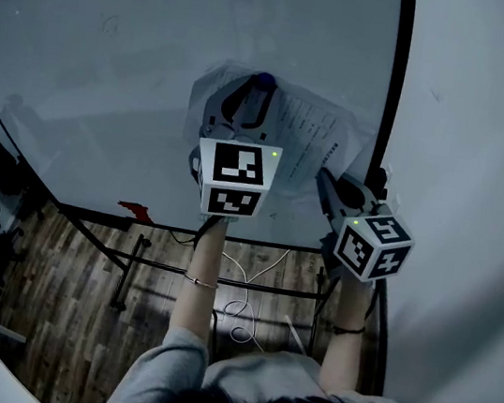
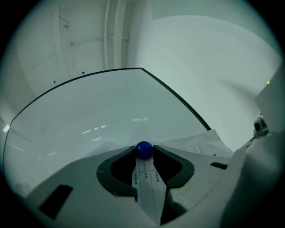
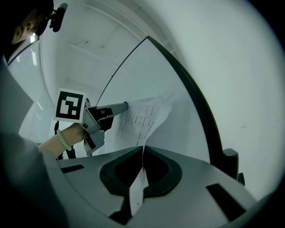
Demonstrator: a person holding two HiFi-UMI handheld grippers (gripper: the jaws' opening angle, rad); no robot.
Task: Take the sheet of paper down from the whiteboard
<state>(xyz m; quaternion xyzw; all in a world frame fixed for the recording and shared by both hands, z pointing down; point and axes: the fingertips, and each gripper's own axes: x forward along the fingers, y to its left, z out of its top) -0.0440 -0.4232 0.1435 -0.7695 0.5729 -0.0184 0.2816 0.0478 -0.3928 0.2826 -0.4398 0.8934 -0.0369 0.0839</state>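
Note:
A printed sheet of paper [image 1: 311, 137] lies against the whiteboard [image 1: 115, 51], with a blue ball magnet [image 1: 265, 81] at its top edge. My left gripper [image 1: 255, 89] points at the board, its jaws shut on that magnet [image 2: 144, 149], and the paper [image 2: 200, 147] runs on beneath them. My right gripper [image 1: 325, 177] is at the sheet's lower right edge. In the right gripper view the jaws [image 3: 143, 149] are shut on the paper's edge [image 3: 142, 120], which passes between the pads. That view also shows the left gripper [image 3: 121, 106] at the sheet's top.
The whiteboard's black frame [image 3: 196, 102] runs close to the right of the sheet, and a white wall [image 1: 483, 119] lies beyond it. Below the board are its stand [image 1: 139, 254], white cables [image 1: 240, 308] on the wooden floor, and a red object [image 1: 134, 212] on the ledge.

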